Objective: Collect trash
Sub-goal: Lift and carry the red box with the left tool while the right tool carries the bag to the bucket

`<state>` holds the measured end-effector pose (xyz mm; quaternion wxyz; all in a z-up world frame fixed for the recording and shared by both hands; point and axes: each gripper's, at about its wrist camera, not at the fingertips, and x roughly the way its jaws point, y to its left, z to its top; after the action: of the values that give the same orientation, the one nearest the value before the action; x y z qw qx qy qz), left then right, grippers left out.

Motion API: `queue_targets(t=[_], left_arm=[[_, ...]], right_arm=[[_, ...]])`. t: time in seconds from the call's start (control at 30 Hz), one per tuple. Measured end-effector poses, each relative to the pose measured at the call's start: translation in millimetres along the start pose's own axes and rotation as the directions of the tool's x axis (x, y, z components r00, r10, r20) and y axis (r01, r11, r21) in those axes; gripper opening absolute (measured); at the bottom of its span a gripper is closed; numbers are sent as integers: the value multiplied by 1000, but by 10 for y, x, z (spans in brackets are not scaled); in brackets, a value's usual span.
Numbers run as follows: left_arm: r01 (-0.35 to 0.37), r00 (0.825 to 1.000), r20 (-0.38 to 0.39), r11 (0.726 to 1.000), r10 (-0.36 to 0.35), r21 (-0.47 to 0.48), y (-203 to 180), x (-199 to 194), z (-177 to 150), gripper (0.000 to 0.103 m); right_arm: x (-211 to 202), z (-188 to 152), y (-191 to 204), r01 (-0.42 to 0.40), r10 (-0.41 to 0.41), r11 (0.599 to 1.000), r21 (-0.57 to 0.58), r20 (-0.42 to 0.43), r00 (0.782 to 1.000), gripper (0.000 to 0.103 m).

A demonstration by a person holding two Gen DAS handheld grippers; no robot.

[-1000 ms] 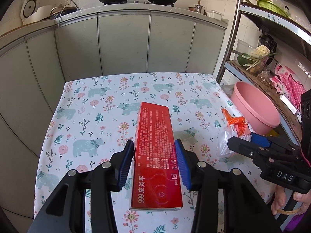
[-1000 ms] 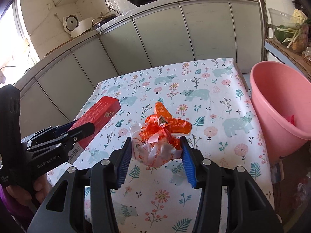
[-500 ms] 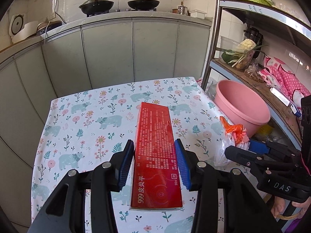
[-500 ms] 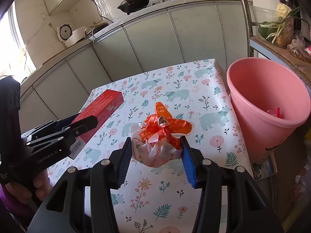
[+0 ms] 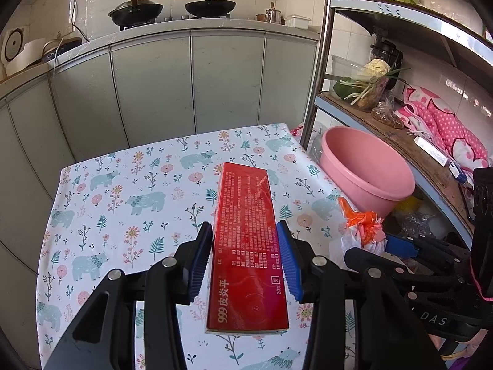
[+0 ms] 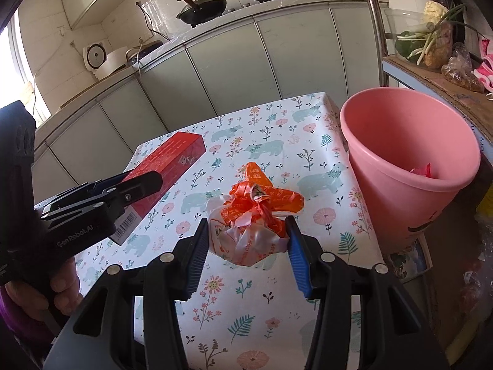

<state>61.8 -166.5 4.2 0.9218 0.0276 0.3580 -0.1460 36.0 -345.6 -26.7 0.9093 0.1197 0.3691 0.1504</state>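
Two grippers each pinch trash above the table [image 5: 129, 185]: the left gripper [image 5: 246, 254] clamps a red box [image 5: 246, 240] mid-frame, the right gripper [image 6: 246, 246] a knotted bag [image 6: 249, 228] left of the pink bucket [image 6: 409, 160].

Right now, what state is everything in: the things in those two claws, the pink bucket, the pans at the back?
Red box: closed, clamped in the left gripper, lifted off the table.
Tied plastic bag: knotted shut, clamped in the right gripper, lifted.
Pink bucket: upright beside the table, open, a scrap of pink-red trash inside.
Left wok: on the stove, lid on.
Right pan: on the stove, uncovered.
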Motion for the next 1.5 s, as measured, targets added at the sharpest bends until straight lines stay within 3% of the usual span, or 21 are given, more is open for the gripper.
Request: queue_targets(t=[0.8, 1.23, 1.5], left_arm=[[160, 986, 22, 982, -163, 104, -646, 286, 363, 42], [286, 954, 42, 946, -295, 156, -1169, 601, 814, 42], [399, 915, 34, 913, -403, 85, -1419, 1020, 1087, 42]], right_arm=[[-213, 165, -406, 109, -115, 992, 58, 98, 989, 50], [-459, 513, -1093, 262, -287, 953, 155, 170, 943, 50], [-307, 661, -1426, 344, -372, 922, 176, 166, 913, 50]])
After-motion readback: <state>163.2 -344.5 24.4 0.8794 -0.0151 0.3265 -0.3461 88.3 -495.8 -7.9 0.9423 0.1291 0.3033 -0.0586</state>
